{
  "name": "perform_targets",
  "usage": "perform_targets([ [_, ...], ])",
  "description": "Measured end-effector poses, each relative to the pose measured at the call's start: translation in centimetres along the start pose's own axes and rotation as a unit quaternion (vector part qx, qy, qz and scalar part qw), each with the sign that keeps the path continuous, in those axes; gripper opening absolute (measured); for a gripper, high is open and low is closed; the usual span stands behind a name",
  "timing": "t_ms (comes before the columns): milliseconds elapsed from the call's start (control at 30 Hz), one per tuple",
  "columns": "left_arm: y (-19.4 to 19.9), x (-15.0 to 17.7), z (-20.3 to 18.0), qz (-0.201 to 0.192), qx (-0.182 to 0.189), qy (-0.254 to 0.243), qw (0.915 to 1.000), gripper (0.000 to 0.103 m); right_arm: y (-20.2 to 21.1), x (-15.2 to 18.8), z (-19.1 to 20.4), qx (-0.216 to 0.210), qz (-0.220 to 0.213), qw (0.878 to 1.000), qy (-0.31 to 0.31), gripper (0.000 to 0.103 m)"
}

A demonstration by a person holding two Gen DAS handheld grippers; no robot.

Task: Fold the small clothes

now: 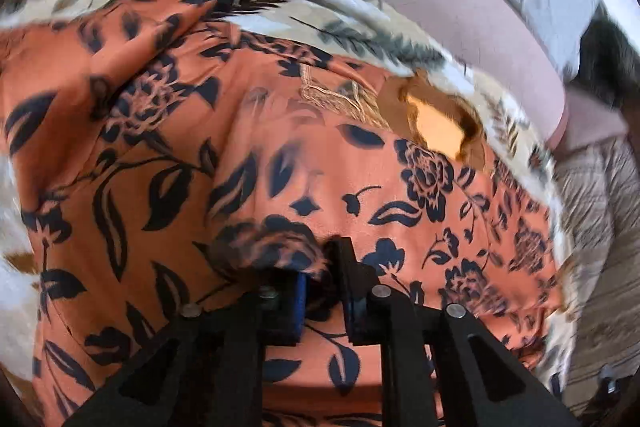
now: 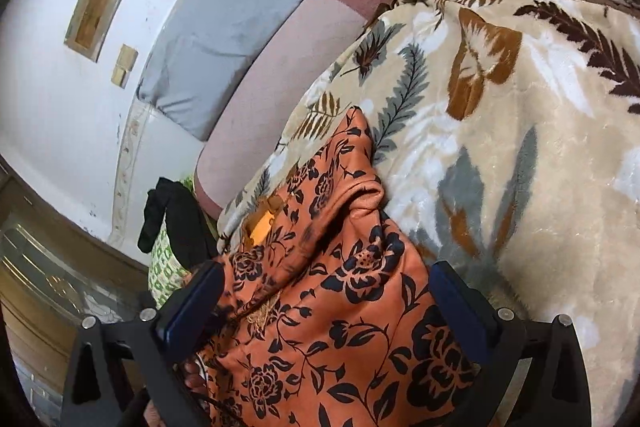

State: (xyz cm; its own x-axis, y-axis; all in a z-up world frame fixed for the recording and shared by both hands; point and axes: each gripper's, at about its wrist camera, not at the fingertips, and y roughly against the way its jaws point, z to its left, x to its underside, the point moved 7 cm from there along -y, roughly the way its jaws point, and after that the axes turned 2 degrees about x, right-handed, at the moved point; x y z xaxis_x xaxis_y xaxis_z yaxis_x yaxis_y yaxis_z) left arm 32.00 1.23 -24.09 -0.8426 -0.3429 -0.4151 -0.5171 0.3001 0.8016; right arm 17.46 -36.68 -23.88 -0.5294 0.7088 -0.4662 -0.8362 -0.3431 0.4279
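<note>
Orange black-flowered cloth garment [image 1: 280, 155] apparently mid-fold: left gripper [image 1: 324, 291] clamped on a raised pleat, right gripper [image 2: 324, 311] jaws apart astride it; next, carry fold across.

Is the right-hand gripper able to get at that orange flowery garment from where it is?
Probably yes. The right gripper stands open with the orange floral garment lying between its fingers, and nothing covers the cloth there. The leaf-print blanket is only beneath and beside it.

The left gripper [image 1: 324, 267] pinches a fold of orange floral garment [image 1: 280, 155]; leaf-print blanket [image 1: 360, 27] lies beneath.
</note>
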Motion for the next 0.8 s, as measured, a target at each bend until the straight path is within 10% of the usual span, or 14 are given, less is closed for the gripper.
perform_targets([
  [300,-0.3,0.6,-0.9,0.017,0.03,-0.023,0.9992,0.029,-1.4,0.9,-0.1,0.017,0.017,1.0,0.009,0.103],
  [367,0.1,0.3,-0.4,0.014,0.02,-0.022,0.9995,0.006,-1.6,1.1,0.0,0.019,0.02,1.0,0.014,0.103],
  [533,1.9,-0.9,-0.8,-0.053,-0.009,-0.074,0.9958,0.005,-1.9,1.3,0.1,0.024,0.027,0.999,0.02,0.103],
  [800,0.3,0.1,0.3,-0.037,-0.005,-0.114,0.9928,0.007,-5.6,-5.6,3.0,0.044,0.043,0.994,0.087,0.103],
])
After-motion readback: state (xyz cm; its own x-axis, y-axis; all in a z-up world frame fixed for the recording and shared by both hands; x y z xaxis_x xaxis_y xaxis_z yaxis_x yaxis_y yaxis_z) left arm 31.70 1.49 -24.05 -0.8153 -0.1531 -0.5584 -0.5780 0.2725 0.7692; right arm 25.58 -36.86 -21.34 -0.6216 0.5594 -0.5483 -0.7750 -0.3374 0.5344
